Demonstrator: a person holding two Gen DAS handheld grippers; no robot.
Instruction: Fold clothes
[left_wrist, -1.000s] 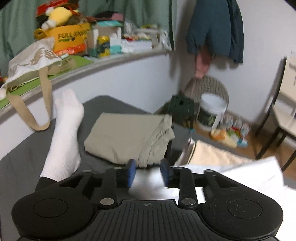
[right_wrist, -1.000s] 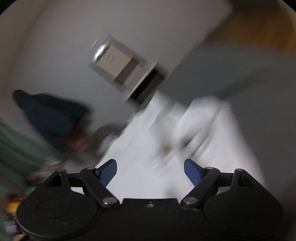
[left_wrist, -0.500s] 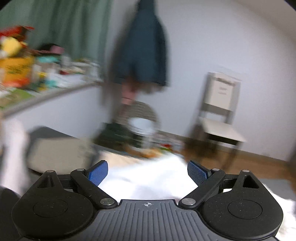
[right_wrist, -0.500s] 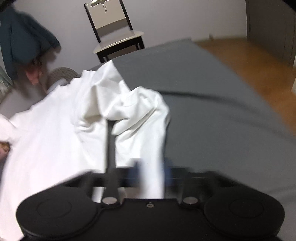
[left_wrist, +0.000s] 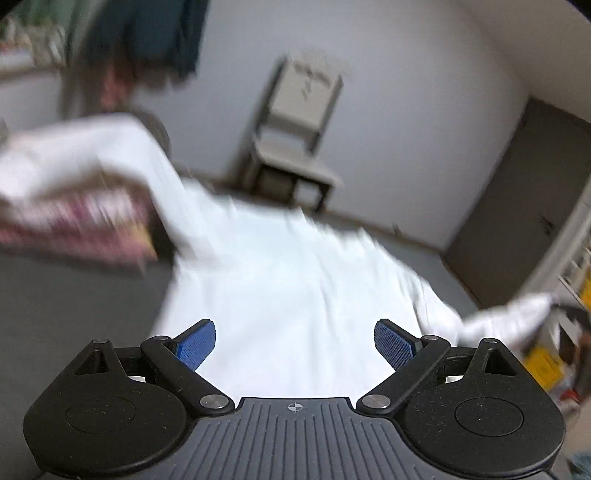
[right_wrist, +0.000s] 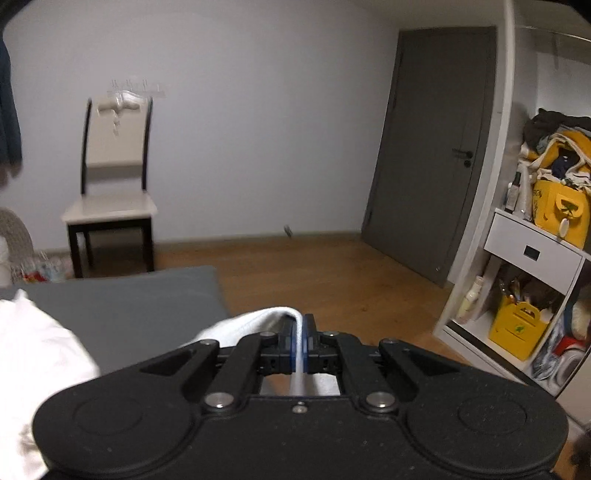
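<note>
White shirt (left_wrist: 295, 291) lies spread across the grey bed (left_wrist: 74, 295), and we see it blurred in the left wrist view, reaching from just in front of our left gripper (left_wrist: 294, 341) back toward the far edge of the bed. Our left gripper has its blue pads (left_wrist: 195, 341) wide apart with nothing between them; only the shirt's cloth shows below the gap, and we cannot tell whether the pads touch it. At the left of that view a pinkish, smeared shape (left_wrist: 74, 225) sits by the shirt; we cannot tell what it is.

Our right gripper (right_wrist: 302, 345) is clenched on a fold of the white shirt (right_wrist: 255, 323), a thin strip of cloth pinched between its closed pads, with the fold arching up and over to the left. More of the shirt bunches at the lower left of the right wrist view, resting on the grey bed (right_wrist: 129, 310).

Beyond the bed we see a chair (right_wrist: 110, 184) against the wall, a wooden floor (right_wrist: 332, 277), a grey door (right_wrist: 436, 147) and white shelves (right_wrist: 532, 243) holding yellow bags (right_wrist: 561, 210).
</note>
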